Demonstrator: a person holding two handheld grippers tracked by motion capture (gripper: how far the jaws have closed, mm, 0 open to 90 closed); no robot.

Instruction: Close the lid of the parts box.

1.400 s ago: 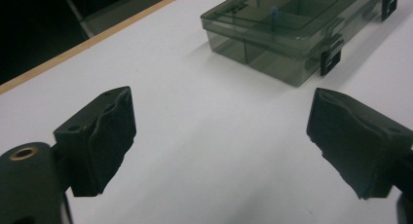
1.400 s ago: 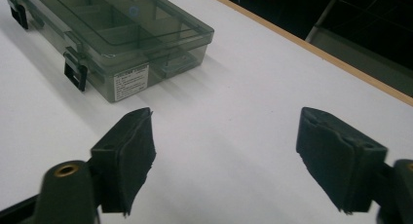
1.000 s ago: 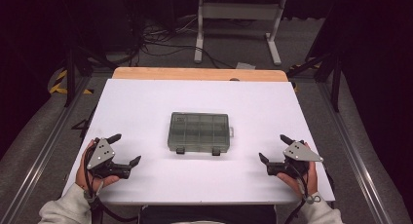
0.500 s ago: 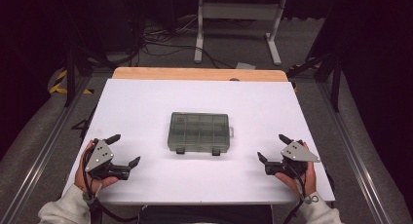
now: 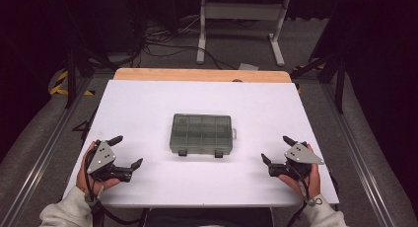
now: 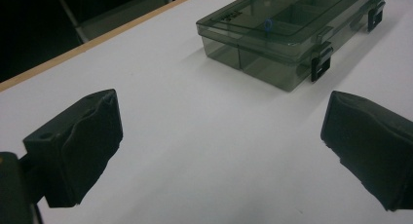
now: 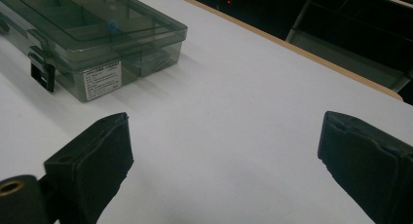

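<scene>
A smoky clear compartment box point(image 5: 201, 133) lies closed at the middle of the white table point(image 5: 148, 103), its two black latches facing me. A small blue ring point(image 6: 268, 24) shows inside it through the lid. The box point(image 6: 287, 34) sits ahead and to the right of my left gripper, and the box point(image 7: 83, 44) bears a white label on its end in the right gripper view. My left gripper point(image 5: 126, 151) rests near the front left, open and empty. Near the front right my right gripper point(image 5: 277, 149) is open too, holding nothing.
The table's far edge is a bare wooden strip point(image 5: 202, 75). Beyond it stand a white frame point(image 5: 241, 19) and loose cables point(image 5: 162, 44) on the dark floor. Metal rails point(image 5: 39, 153) run along both sides of the table.
Both grippers have shifted only slightly; the right one edged a little toward the box. The box has not moved.
</scene>
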